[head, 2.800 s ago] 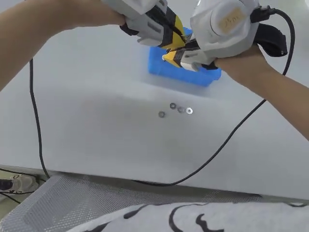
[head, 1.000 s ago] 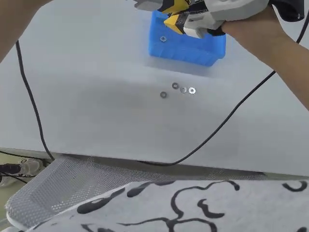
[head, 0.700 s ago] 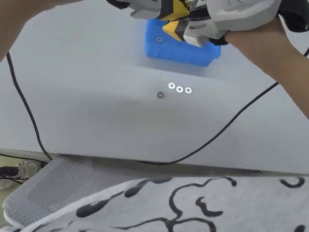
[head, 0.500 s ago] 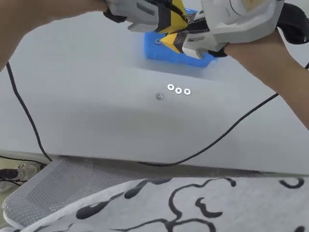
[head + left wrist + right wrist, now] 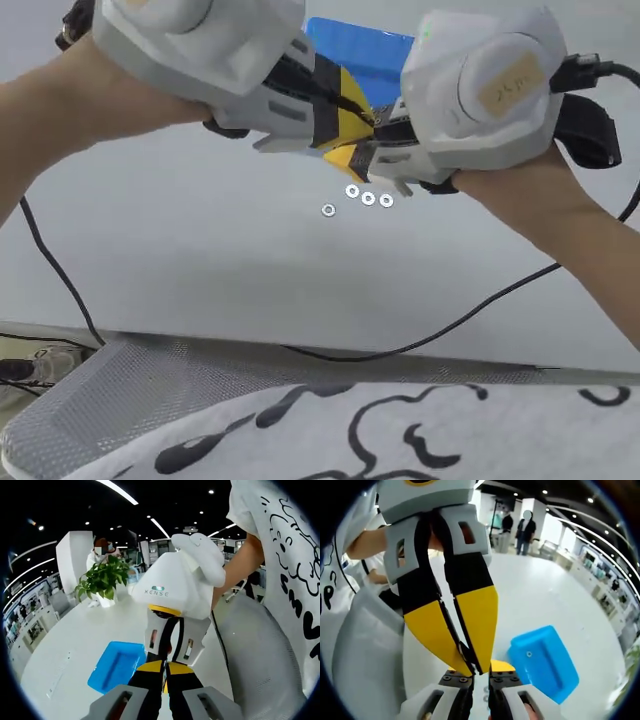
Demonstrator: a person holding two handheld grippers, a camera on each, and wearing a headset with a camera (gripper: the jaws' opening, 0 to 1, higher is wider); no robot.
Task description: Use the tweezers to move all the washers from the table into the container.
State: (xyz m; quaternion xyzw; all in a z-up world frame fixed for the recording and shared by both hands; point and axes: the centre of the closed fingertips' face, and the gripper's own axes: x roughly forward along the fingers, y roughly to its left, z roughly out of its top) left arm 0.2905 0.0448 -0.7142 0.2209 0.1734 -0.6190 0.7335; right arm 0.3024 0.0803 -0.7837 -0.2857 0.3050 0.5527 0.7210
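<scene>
Above the table, my left gripper (image 5: 350, 128) and my right gripper (image 5: 362, 150) meet tip to tip, yellow fingertips touching. In the right gripper view a thin dark strip, the tweezers (image 5: 462, 645), runs between the left gripper's nearly closed fingers down into my right gripper (image 5: 481, 672). Just below the tips on the table, three washers (image 5: 369, 198) lie in a row, and a single washer (image 5: 328, 210) lies to their left. The blue container (image 5: 355, 45) stands behind the grippers, partly hidden. One washer (image 5: 529, 654) lies inside the container (image 5: 545, 665).
A black cable (image 5: 470, 315) trails from the right gripper across the white table (image 5: 180, 250) to its front edge. Another cable (image 5: 45, 265) hangs at the left. A grey mesh surface (image 5: 120, 400) sits below the front edge. People and a plant (image 5: 102, 577) stand far off.
Both grippers, still tip to tip, have come back from over the blue container to just above the row of washers. The head camera has shifted too.
</scene>
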